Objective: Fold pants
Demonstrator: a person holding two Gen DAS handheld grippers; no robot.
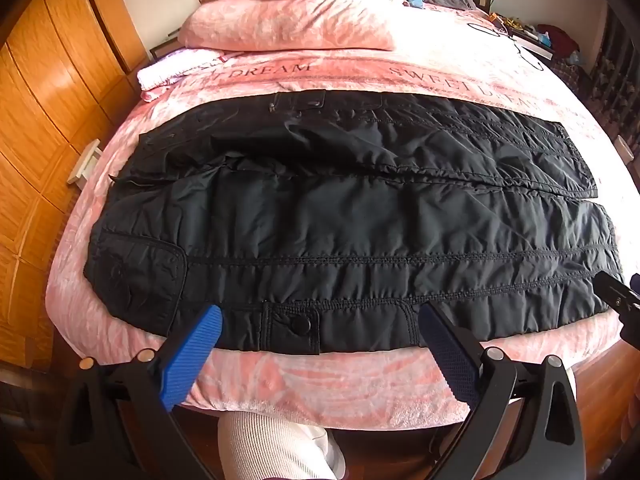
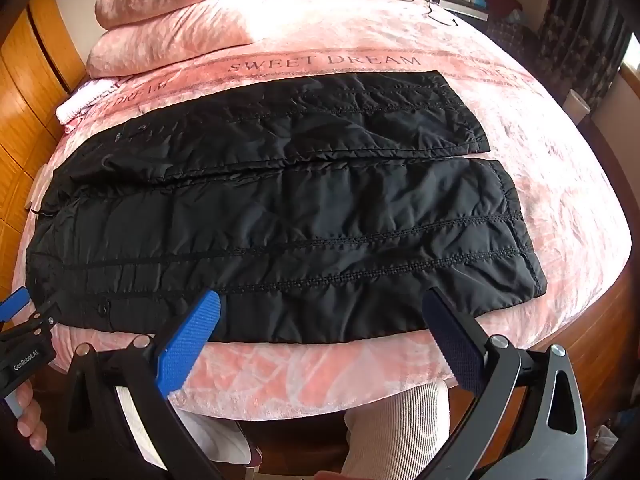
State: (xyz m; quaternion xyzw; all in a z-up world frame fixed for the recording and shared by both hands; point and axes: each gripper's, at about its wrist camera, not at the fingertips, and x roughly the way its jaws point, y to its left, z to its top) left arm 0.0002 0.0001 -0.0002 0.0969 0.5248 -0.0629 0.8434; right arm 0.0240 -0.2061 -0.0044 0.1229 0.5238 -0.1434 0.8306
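Black quilted pants [image 1: 340, 220] lie flat across the pink bed, waist to the left, cuffs to the right, the two legs side by side. They also show in the right wrist view [image 2: 280, 208]. My left gripper [image 1: 320, 344] is open and empty, hovering at the near edge by the snap pocket [image 1: 294, 326]. My right gripper [image 2: 320, 332] is open and empty at the near edge, toward the cuff end [image 2: 516, 248]. Each gripper shows at the edge of the other's view.
The pink "SWEET DREAM" bedspread [image 1: 320, 384] covers the bed. Stacked pink pillows [image 1: 288, 12] sit at the far side. A wooden wardrobe [image 1: 44, 120] stands on the left. The person's legs in light trousers [image 2: 396, 428] are against the bed's near edge.
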